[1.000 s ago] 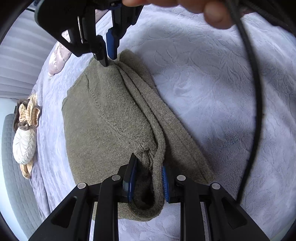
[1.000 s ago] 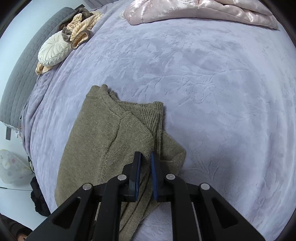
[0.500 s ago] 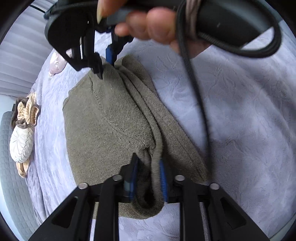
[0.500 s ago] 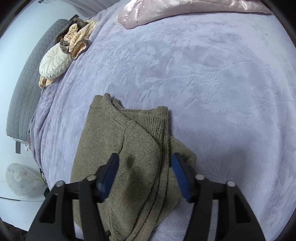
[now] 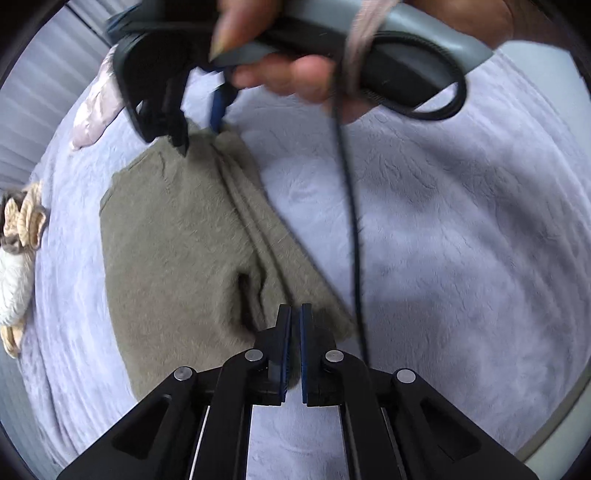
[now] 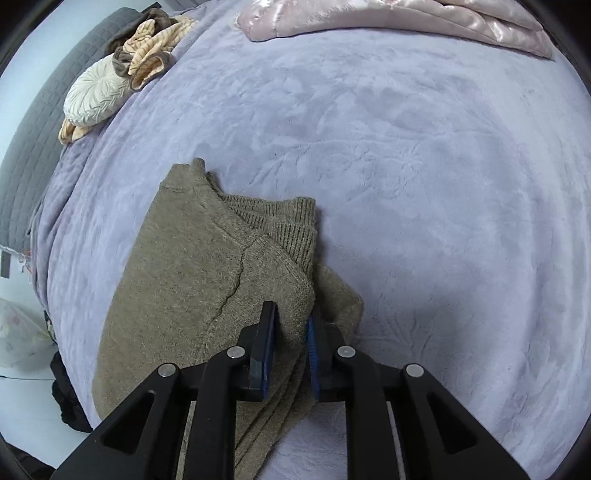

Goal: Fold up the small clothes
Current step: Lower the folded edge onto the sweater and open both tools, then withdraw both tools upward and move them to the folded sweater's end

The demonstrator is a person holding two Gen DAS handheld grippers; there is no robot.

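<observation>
An olive knit sweater (image 6: 192, 277) lies folded lengthwise on the lilac bedspread (image 6: 406, 166). My right gripper (image 6: 291, 332) points steeply down at the sweater's near corner. Its jaws are closing, with the folded shoulder edge bunched between them and touching both pads. In the left wrist view the same sweater (image 5: 177, 240) stretches away to the right gripper (image 5: 201, 134), which a person's hand (image 5: 295, 74) holds at the far corner. My left gripper (image 5: 294, 332) hovers over the sweater's near edge with its jaws shut. No fold shows between them, and this view is motion-blurred.
A black cable (image 5: 354, 240) hangs from the right gripper across the bedspread. A pink satin quilt (image 6: 406, 18) lies at the far edge. Cream and tan cushions (image 6: 96, 96) rest against a grey headboard (image 6: 29, 129). The bed's edge and a dark item (image 6: 66, 398) are lower left.
The left jaws closed and rose; the thick fold that bulged between them is no longer there. The right jaws let go, opened wide, then narrowed around the sweater's folded edge.
</observation>
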